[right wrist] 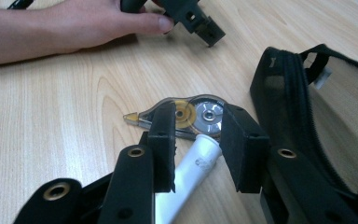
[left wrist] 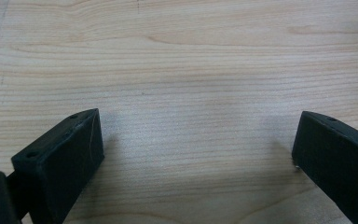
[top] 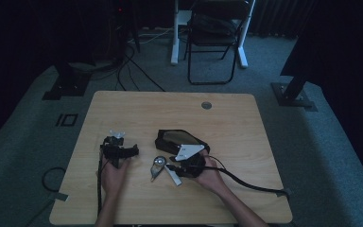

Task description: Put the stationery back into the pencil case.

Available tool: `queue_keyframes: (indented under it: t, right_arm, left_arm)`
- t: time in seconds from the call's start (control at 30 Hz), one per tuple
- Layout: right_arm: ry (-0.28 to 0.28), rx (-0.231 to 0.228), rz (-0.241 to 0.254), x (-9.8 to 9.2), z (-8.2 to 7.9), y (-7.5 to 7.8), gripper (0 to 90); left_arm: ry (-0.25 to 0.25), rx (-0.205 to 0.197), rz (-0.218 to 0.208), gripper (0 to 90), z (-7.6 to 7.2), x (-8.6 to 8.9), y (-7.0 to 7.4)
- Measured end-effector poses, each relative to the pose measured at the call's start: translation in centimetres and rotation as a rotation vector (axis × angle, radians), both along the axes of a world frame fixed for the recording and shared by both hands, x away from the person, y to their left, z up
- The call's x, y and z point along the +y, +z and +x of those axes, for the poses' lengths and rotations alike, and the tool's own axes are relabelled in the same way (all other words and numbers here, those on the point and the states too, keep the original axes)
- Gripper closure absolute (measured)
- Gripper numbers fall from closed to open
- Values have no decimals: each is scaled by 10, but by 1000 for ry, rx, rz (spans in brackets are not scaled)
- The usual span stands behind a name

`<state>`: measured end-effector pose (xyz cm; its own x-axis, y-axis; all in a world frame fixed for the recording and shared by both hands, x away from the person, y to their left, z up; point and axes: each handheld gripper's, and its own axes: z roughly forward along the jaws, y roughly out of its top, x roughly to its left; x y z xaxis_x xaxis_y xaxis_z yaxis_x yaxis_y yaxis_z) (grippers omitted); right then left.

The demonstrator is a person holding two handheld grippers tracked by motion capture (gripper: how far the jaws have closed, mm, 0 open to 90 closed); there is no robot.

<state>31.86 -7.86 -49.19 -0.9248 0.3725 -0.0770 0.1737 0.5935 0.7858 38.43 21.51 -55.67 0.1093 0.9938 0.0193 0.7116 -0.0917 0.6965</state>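
Note:
A clear correction-tape dispenser [top: 158, 165] [right wrist: 186, 114] lies on the wooden table [top: 227, 127], with a white tube [top: 174, 176] [right wrist: 198, 161] beside it. In the right gripper view, my right gripper [top: 171, 168] [right wrist: 199, 133] stands partly open low over the tube's end. The tube lies slanted between the jaws, and the pads are not clearly pressing on it. A black zip pouch [top: 175, 138] [right wrist: 284, 102] lies open just beyond. My left gripper [top: 118, 144] [left wrist: 196, 154] rests further left, jaws wide open over bare wood.
A round grommet hole [top: 206, 105] sits near the table's far edge. A black folding chair [top: 215, 38] and white desk legs [top: 175, 33] stand on the carpet behind. Cables trail off the table's left and right sides. The other hand [right wrist: 74, 25] lies on the table.

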Motion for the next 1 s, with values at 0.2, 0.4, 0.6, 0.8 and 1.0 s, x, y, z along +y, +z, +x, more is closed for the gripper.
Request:
queue_keyframes:
  t: [0.2, 0.4, 0.6, 0.8, 1.0]
  right_arm:
    - [-3, -3, -1, 2, -6, -4, 656]
    - [-11, 2, -15, 3, -9, -8, 652]
    - [-17, 10, -30, 5, -12, -13, 640]
    - [-11, 16, -50, 6, -16, -19, 631]
    - [-24, 30, -56, 8, -19, -25, 627]
  left_arm:
    - [0, 0, 0, 22, 0, 0, 0]
    - [0, 0, 0, 22, 0, 0, 0]
    - [0, 0, 0, 22, 0, 0, 0]
    - [0, 0, 0, 22, 0, 0, 0]
    - [0, 0, 0, 22, 0, 0, 0]
